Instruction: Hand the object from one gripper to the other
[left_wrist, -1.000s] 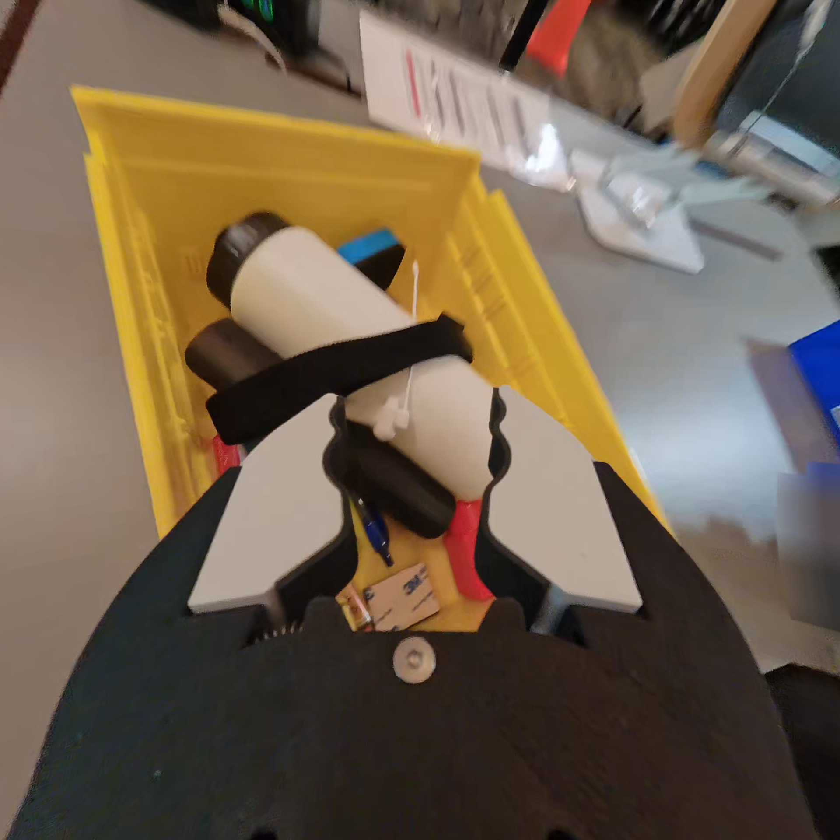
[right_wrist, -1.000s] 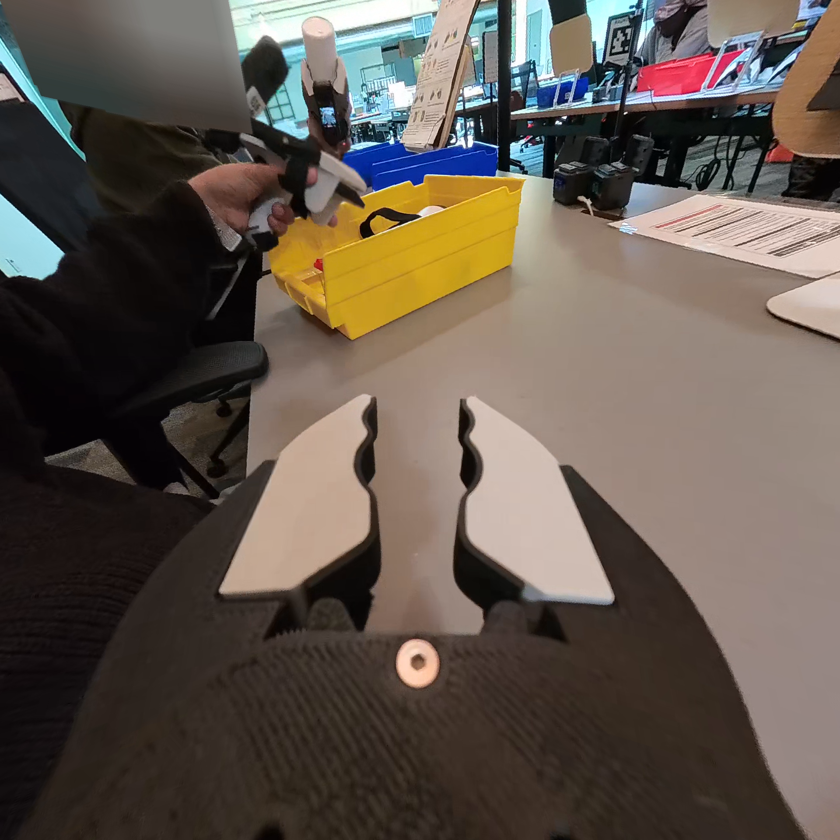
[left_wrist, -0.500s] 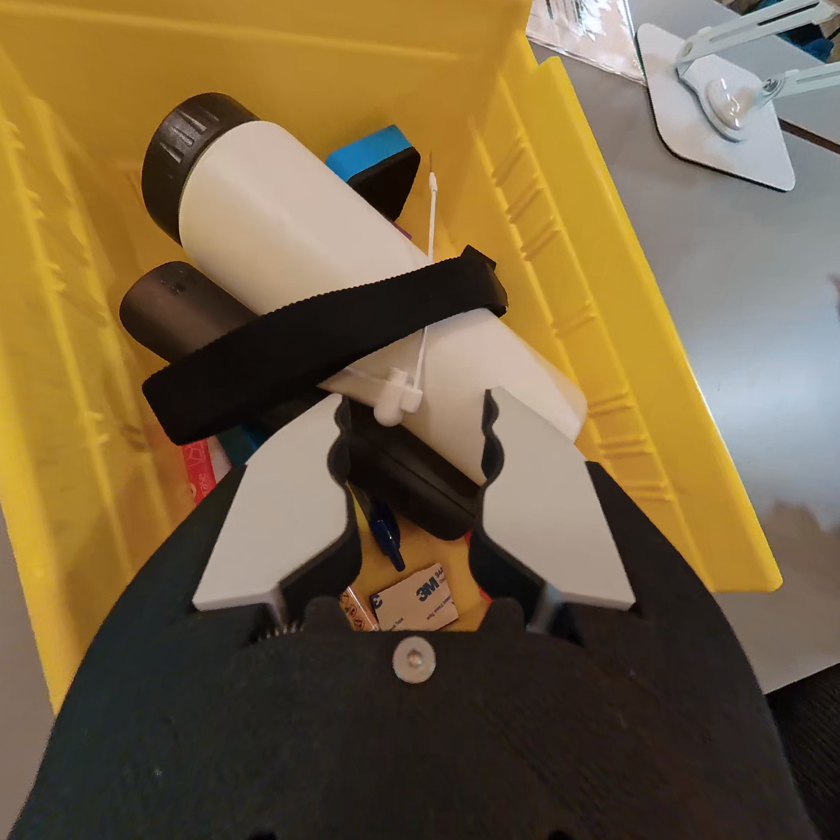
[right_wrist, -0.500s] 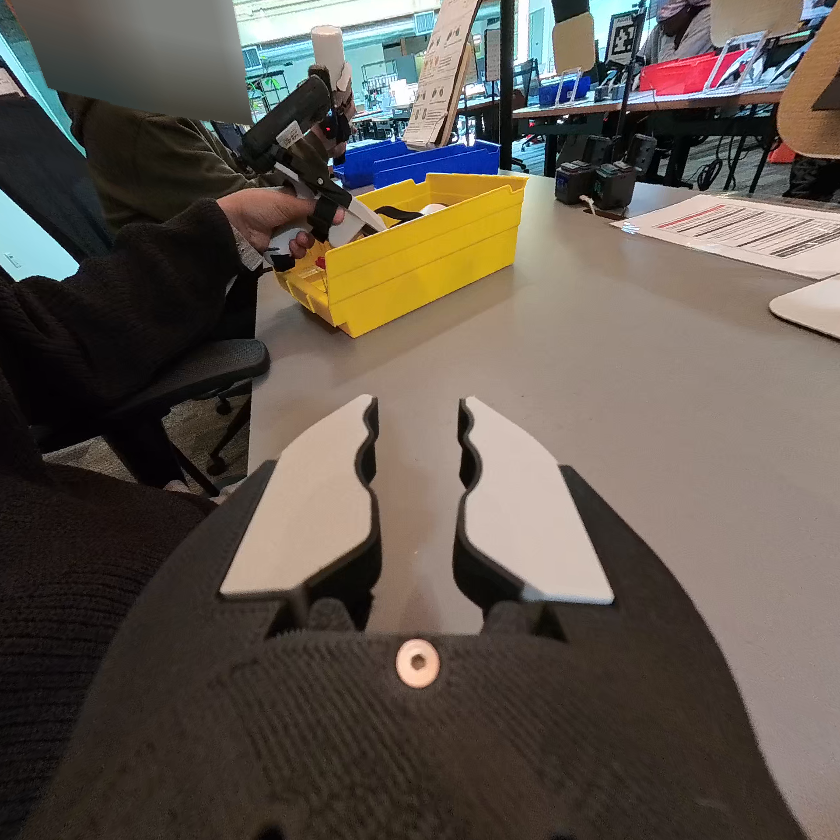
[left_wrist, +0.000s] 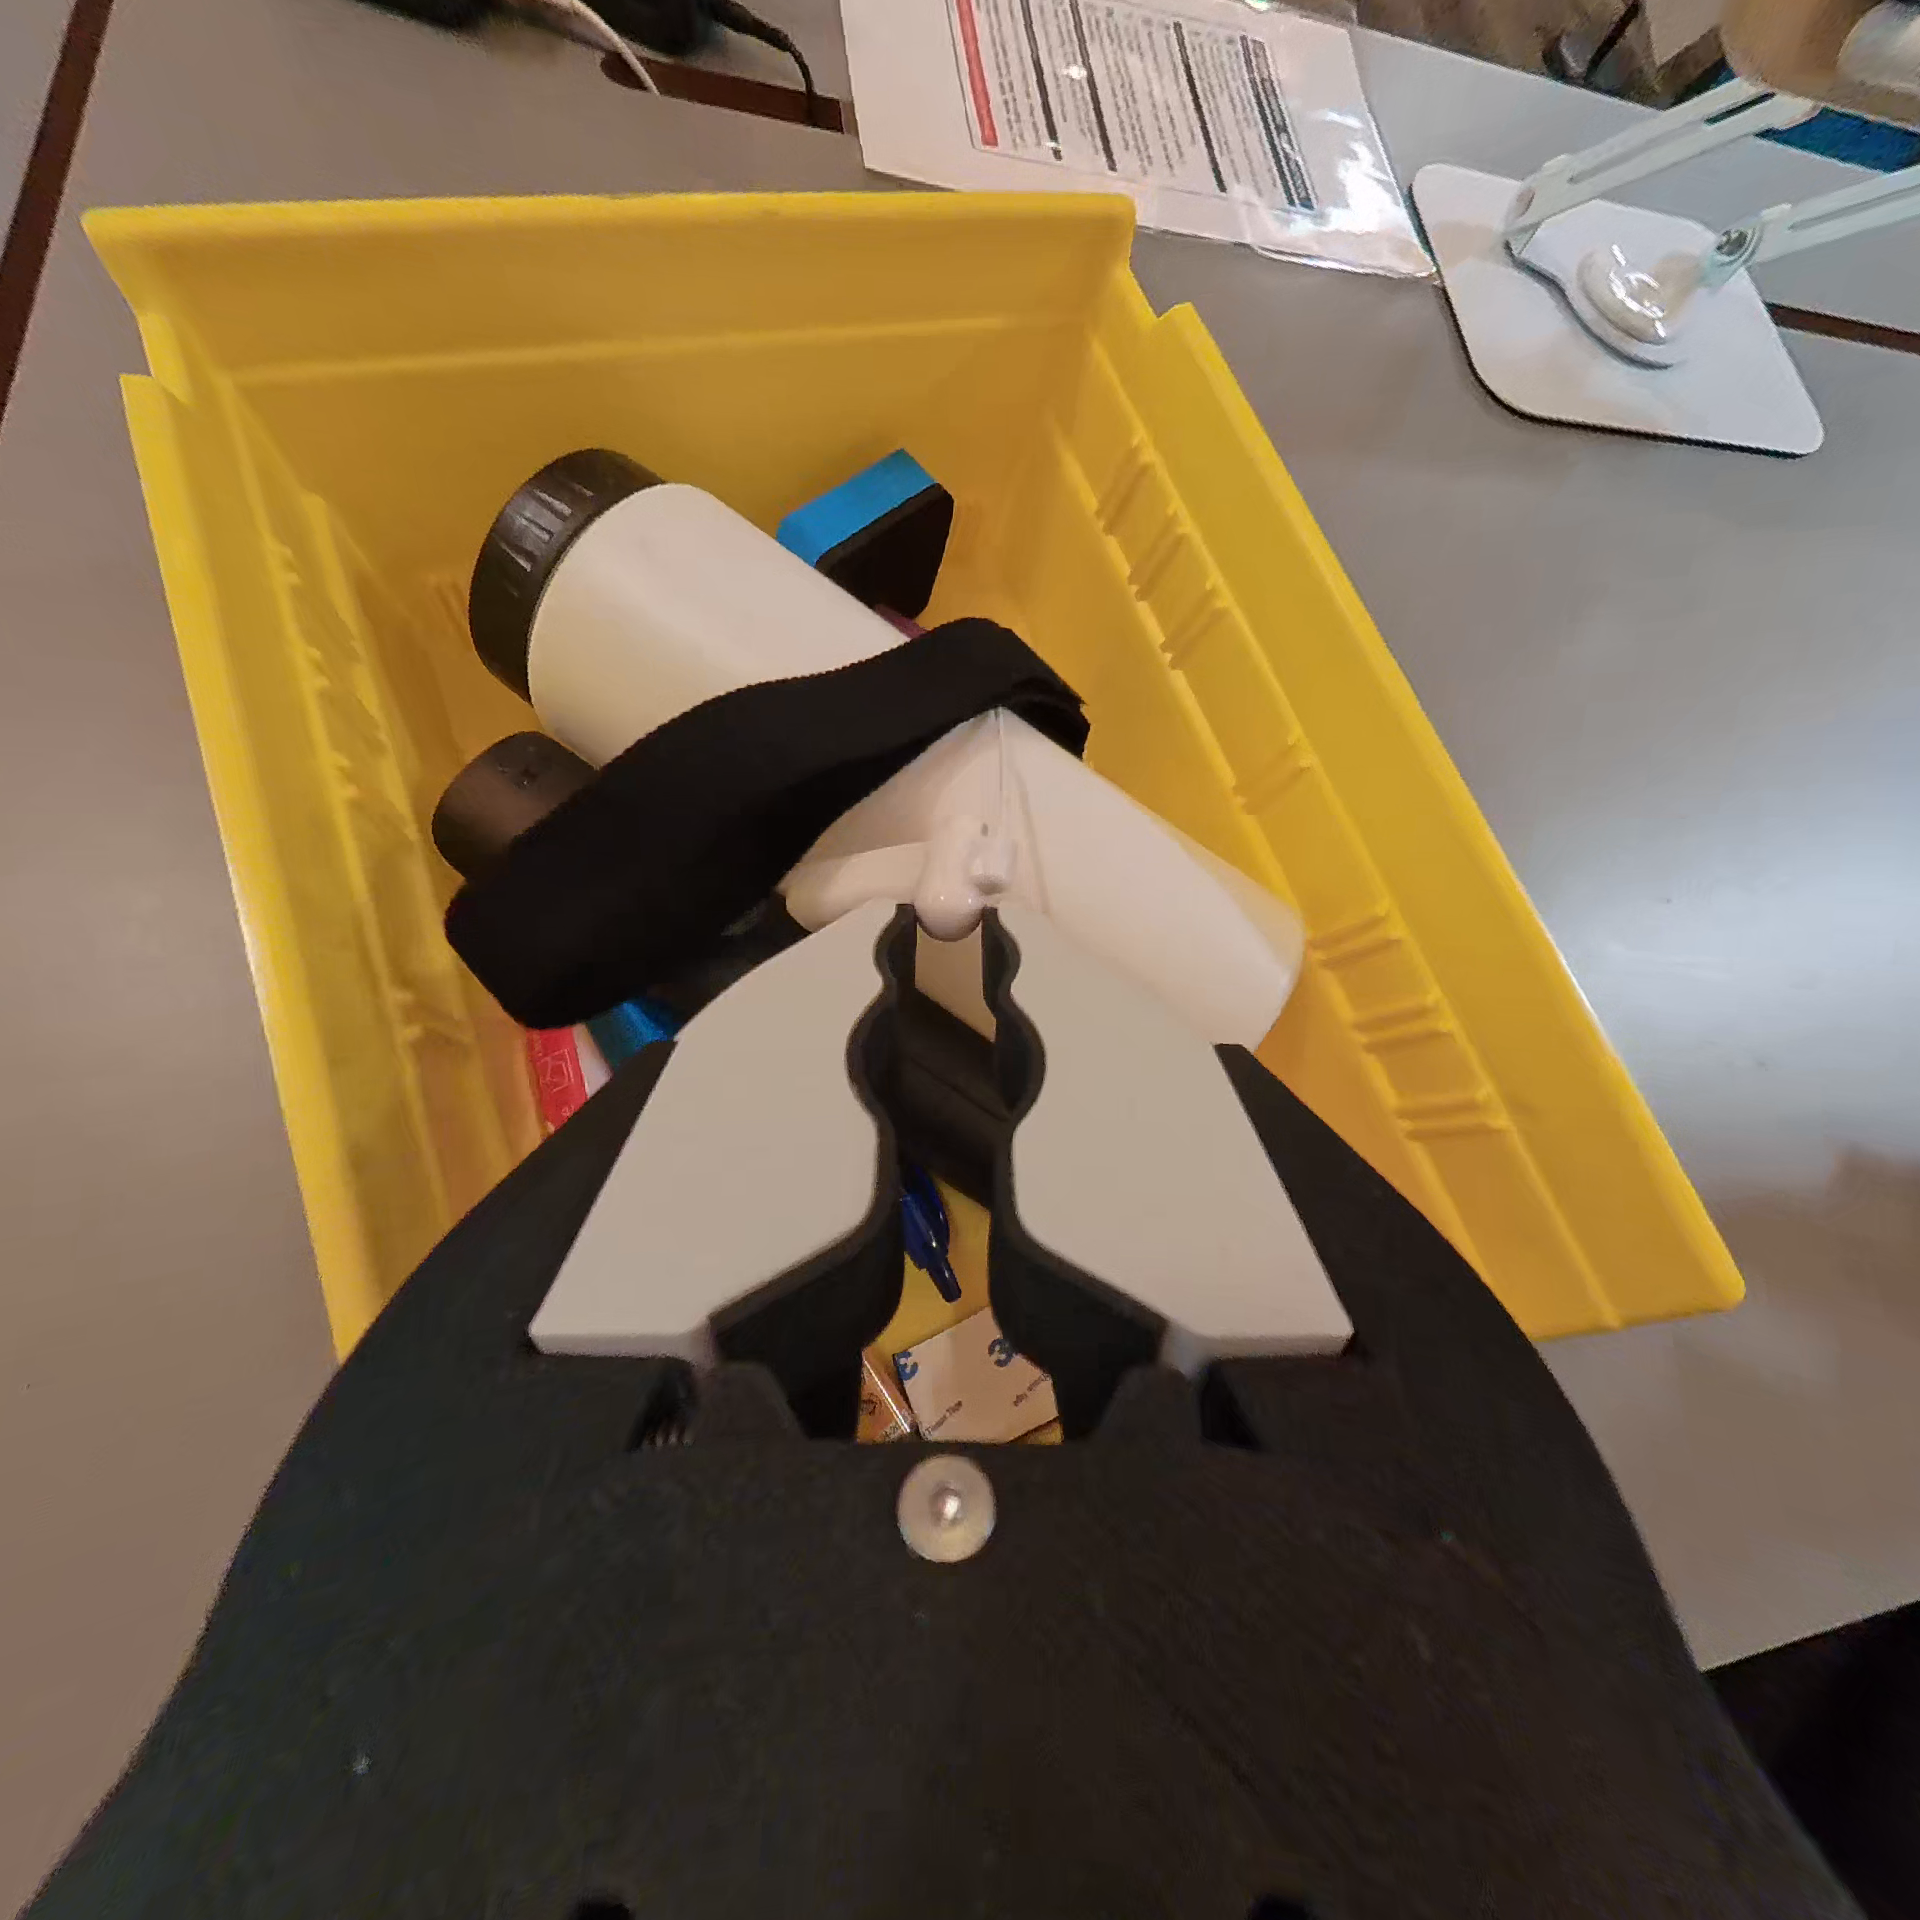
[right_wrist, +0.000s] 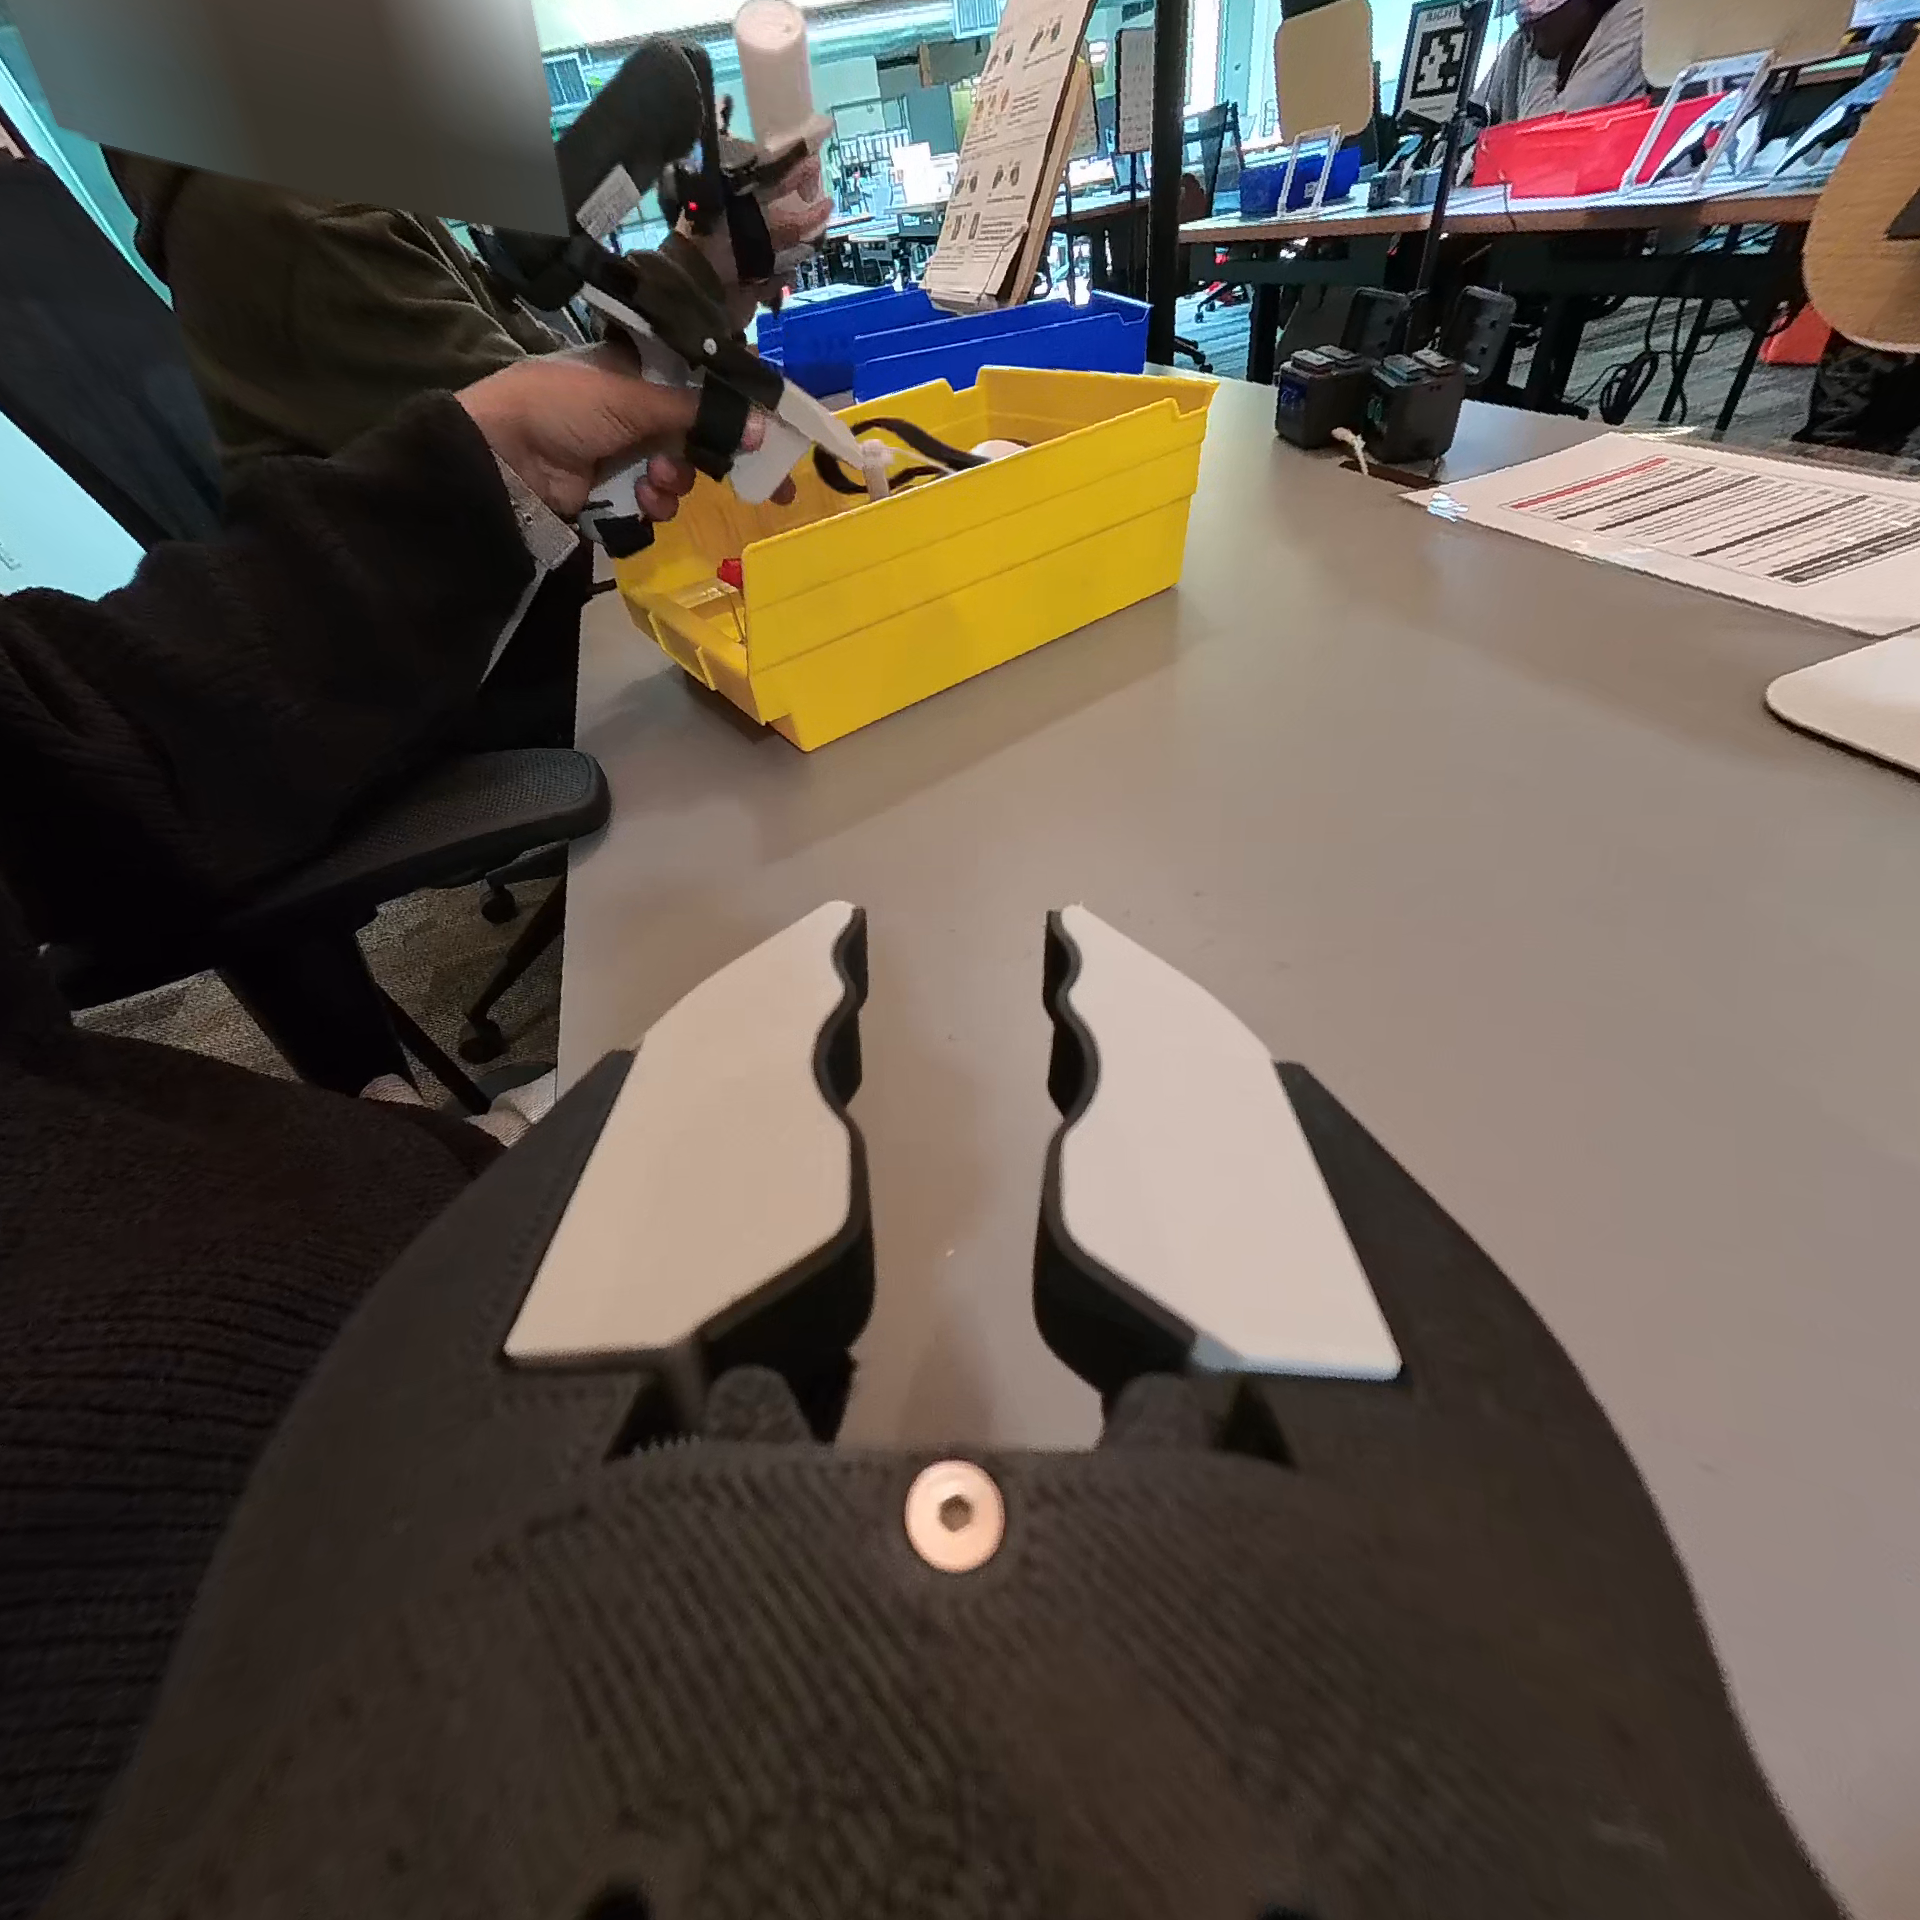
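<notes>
A yellow bin (left_wrist: 623, 229) on the grey table holds a white bottle (left_wrist: 707, 644) with a black cap, a black strap (left_wrist: 727, 810) across it, and a white zip tie (left_wrist: 961, 894). My left gripper (left_wrist: 948, 925) is inside the bin, shut on the head of the zip tie just above the bottle. In the right wrist view the left gripper (right_wrist: 831, 436) reaches into the bin (right_wrist: 935, 582) from its left end, with the zip tie (right_wrist: 876, 468) at its tips. My right gripper (right_wrist: 954, 925) is open and empty, low over the bare table, well short of the bin.
The bin also holds a black cylinder (left_wrist: 499, 800), a blue-and-black block (left_wrist: 873, 530) and small items on its floor. A printed sheet (left_wrist: 1122, 94) and a white stand base (left_wrist: 1621, 322) lie beyond the bin. Blue bins (right_wrist: 935, 332), black chargers (right_wrist: 1382, 395) and a chair (right_wrist: 468, 821) surround the table. Left tips to right tips: about 40 cm.
My left gripper moved down into the bin, then its fingers closed from wide open onto the zip tie head. The right gripper has not moved.
</notes>
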